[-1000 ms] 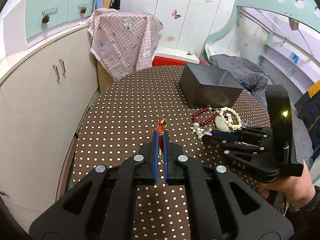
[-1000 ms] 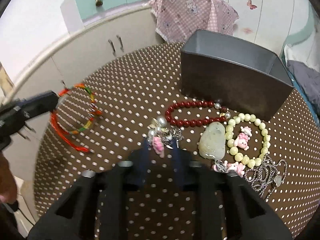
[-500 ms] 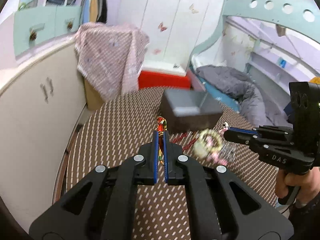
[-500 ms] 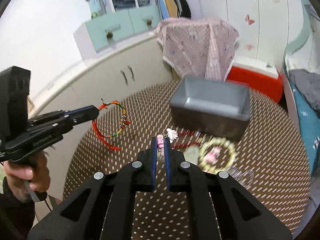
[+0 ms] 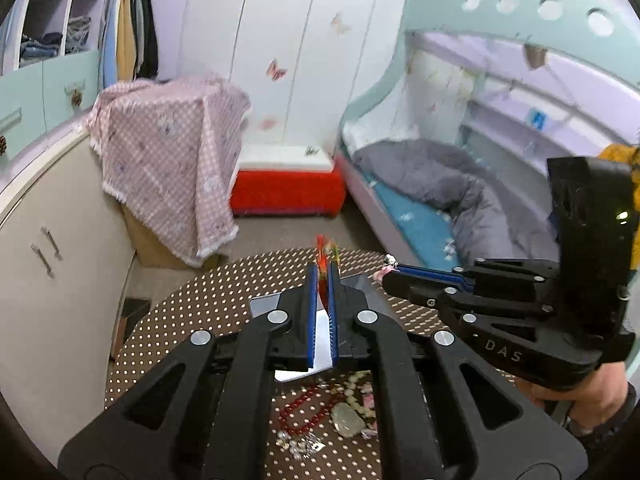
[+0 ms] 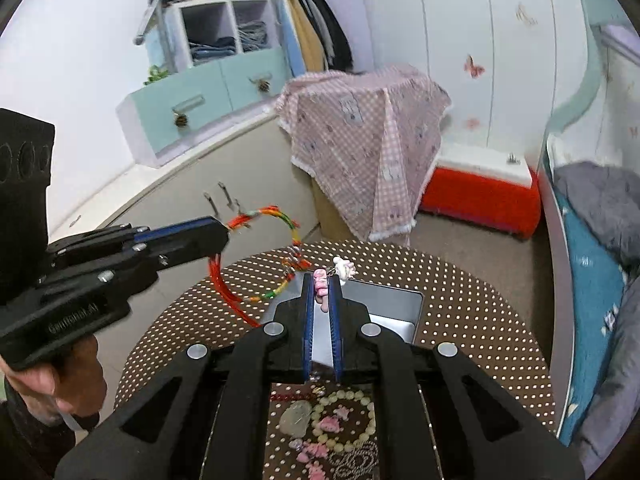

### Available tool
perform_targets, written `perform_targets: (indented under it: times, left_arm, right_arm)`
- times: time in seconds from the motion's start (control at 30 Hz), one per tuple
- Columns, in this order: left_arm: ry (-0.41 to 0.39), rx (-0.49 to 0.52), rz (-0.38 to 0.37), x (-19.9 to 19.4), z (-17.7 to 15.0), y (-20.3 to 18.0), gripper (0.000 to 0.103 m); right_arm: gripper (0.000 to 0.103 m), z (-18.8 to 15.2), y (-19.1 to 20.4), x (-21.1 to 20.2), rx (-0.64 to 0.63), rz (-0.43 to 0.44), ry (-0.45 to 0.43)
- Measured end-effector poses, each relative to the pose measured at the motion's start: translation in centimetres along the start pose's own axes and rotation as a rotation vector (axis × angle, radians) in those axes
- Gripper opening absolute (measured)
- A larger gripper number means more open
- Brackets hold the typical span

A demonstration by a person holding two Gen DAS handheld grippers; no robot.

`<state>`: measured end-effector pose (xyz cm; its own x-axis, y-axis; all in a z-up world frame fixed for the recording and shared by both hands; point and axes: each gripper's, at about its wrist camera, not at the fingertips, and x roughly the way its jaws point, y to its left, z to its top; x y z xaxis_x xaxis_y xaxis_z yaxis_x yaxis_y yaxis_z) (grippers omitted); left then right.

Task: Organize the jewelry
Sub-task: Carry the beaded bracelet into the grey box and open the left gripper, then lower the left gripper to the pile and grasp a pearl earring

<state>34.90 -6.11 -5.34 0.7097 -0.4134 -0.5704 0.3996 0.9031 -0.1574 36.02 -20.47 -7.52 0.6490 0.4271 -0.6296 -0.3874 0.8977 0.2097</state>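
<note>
We hold both claws raised above the dotted table, side by side over the grey box. Our left claw is clamped on the woven bracelet; from the right wrist view the loop hangs free beyond its tip, red threads trailing down toward the table's left edge. In the left wrist view only a red and green bit of it shows between the blue pads.

Our right claw is pinched on a pink charm, with a small white piece dangling just past the tips. From the left view this claw sits just right of the left one, its tip over the box's far side.

On the table, near us and under the claws, lie the rest: a red bead string, a pale stone pendant, a cream bead ring with pink charms inside it, and a silver chain nearest us.
</note>
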Motion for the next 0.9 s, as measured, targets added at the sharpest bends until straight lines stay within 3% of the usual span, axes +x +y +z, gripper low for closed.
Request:
perform_targets:
  times: [0.03,0.07,0.1,0.13,0.2,0.23,0.3,0.63,0.9]
  left_arm:
    - [0.024,-0.008,0.025,0.9,0.0,0.2,0.041]
    - [0.035,-0.025,0.051,1.4,-0.1,0.6,0.094]
    - [-0.011,-0.051,0.071,1.2,-0.3,1.1,0.097]
    - [-0.025,-0.057,0.078,1.0,-0.2,1.3,0.097]
    - [-0.015,-0.064,0.109,0.7,-0.3,1.8,0.097]
    - [-0.025,-0.067,0.123,0.2,-0.4,1.9,0.097]
    - [-0.043,-0.069,0.148,-1.0,-0.7,2.1,0.097]
    - [-0.136,-0.107,0.207,-6.8,-2.5,2.6,0.097]
    - [-0.15,-0.112,0.263,-9.4,-5.2,2.8,0.097]
  right_arm:
    - [0.011,0.0,-0.6,0.7,0.025,-0.009,0.01]
    - [0.014,0.1,-1.1,0.9,0.042,-0.016,0.019]
    - [0.021,0.0,-1.8,1.2,0.065,-0.026,0.028]
    - [0.028,0.0,-2.1,1.3,0.081,-0.032,0.031]
    - [0.076,-0.4,-2.8,0.7,0.116,-0.054,0.01]
    - [0.087,-0.6,-2.9,0.0,0.121,-0.065,-0.012]
    - [0.095,-0.7,-3.1,-1.0,0.137,-0.085,-0.046]
    - [0.095,-1.6,-2.4,-6.3,0.166,-0.135,-0.161]
    - [0.095,-3.2,-1.1,-9.1,0.156,-0.167,-0.203]
